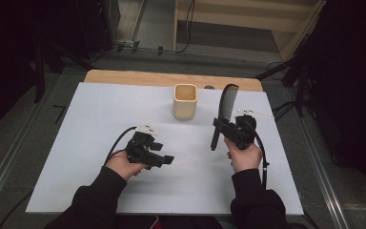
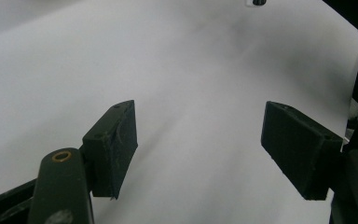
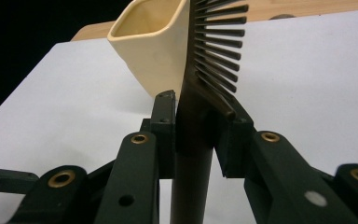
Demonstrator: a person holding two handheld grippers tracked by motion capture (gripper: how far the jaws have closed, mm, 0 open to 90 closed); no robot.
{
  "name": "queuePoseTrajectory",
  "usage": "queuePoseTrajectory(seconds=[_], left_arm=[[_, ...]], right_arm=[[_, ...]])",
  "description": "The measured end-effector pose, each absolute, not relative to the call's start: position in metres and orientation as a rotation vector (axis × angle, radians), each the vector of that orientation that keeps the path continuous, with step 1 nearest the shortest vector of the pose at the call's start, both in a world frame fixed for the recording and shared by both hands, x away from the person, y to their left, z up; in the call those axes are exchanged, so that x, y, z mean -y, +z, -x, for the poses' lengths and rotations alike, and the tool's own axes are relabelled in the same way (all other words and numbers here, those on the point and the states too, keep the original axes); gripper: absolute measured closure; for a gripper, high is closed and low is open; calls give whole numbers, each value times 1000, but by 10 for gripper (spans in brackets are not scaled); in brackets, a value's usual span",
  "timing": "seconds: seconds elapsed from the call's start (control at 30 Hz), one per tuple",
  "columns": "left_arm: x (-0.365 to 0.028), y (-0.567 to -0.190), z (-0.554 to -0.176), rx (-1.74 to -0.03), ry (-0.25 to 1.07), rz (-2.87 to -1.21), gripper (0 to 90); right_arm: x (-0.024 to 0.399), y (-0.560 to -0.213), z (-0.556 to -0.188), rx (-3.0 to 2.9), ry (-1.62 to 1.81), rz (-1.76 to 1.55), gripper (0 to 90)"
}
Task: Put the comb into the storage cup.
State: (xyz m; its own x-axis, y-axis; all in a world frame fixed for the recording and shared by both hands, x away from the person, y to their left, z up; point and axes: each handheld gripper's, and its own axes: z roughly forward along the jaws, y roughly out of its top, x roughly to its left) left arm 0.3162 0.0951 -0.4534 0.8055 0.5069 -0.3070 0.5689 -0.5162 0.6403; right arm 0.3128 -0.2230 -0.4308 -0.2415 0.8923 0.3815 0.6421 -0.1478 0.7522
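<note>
Table (image 1: pixel 100 143): carried a white sheet, with a bare wooden edge along its far side.
Cup (image 1: pixel 185 101): a cream square-mouthed cup stood upright near the far middle of the sheet, just left of the comb's teeth in the high view.
Left gripper (image 1: pixel 167 159): hovered low over bare sheet left of centre, jaws spread wide with nothing between them.
Right gripper (image 1: pixel 218 125): jaws were clamped on the comb's handle.
Comb (image 1: pixel 228 102): a dark comb stood roughly upright, lifted clear of the sheet, teeth uppermost, handle hanging below the jaws.
</note>
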Motion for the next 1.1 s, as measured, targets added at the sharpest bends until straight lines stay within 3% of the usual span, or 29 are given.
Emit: queuePoseTrajectory(seconds=[1.1], left_arm=[[-145, -452, -309, -876, -57, -2220, 275]], right_arm=[[209, -426, -325, -1892, 1375, -1664, 699]])
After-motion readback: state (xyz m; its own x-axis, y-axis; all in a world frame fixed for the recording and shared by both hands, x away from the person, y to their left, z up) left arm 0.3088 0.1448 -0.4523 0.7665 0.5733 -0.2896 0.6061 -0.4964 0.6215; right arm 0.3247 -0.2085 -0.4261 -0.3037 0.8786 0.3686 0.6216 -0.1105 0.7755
